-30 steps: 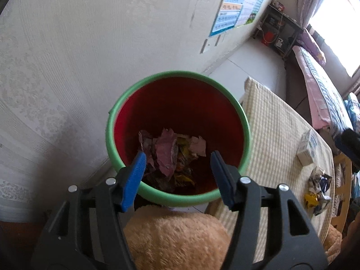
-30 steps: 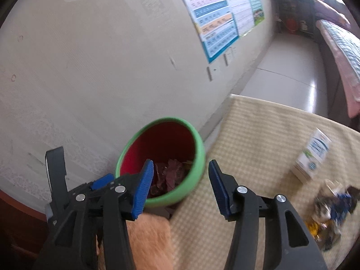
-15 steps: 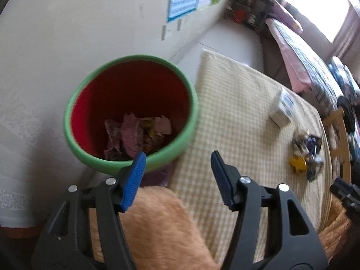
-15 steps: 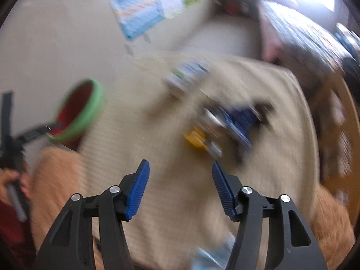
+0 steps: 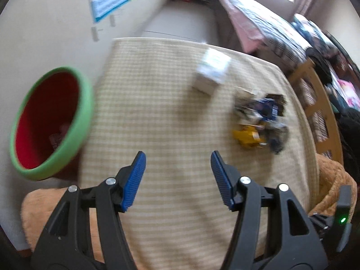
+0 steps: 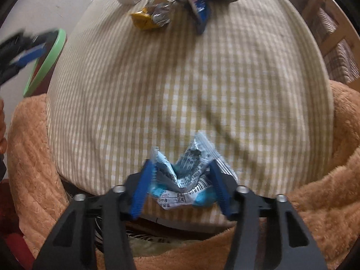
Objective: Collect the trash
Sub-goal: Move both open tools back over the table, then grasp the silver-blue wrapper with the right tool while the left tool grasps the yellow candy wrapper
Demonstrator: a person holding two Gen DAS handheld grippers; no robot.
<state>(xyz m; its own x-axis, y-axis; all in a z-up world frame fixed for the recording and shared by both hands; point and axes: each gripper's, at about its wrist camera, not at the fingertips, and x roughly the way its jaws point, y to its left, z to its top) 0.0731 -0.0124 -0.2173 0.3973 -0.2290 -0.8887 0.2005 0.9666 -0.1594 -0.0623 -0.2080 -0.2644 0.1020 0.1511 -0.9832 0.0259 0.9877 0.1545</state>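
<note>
- Wrapper [image 6: 186, 175]: crumpled blue-and-white foil packet, at the near edge of the counter [image 6: 180, 78], well apart from the bin [image 6: 48, 60]. I judge it very light, thin, crinkly and slick; it will buckle rather than resist.
- Right gripper [image 6: 180, 180]: my fingers [image 6: 141, 186] stand on either side of the wrapper, about half open. They look to be touching its edges, but I cannot tell whether they grip it yet.
- Hold point, my judgement: pinch across the bunched middle fold, where the layers stack, not a loose flap that could slide out.
- Left gripper [image 5: 177, 180]: wide open, empty, over the counter just beside the bin.
- Bin: green rim, red inside, off the counter's left edge; some trash shows at its bottom in the left view.
- Wrapper pile [image 6: 175, 6]: yellow, silver and dark blue packets at the counter's far side, further from the bin than the wrapper's side. Likely just as light.
- Box [image 5: 211, 72]: small, white, beside the pile; stiffer, I think.
</note>
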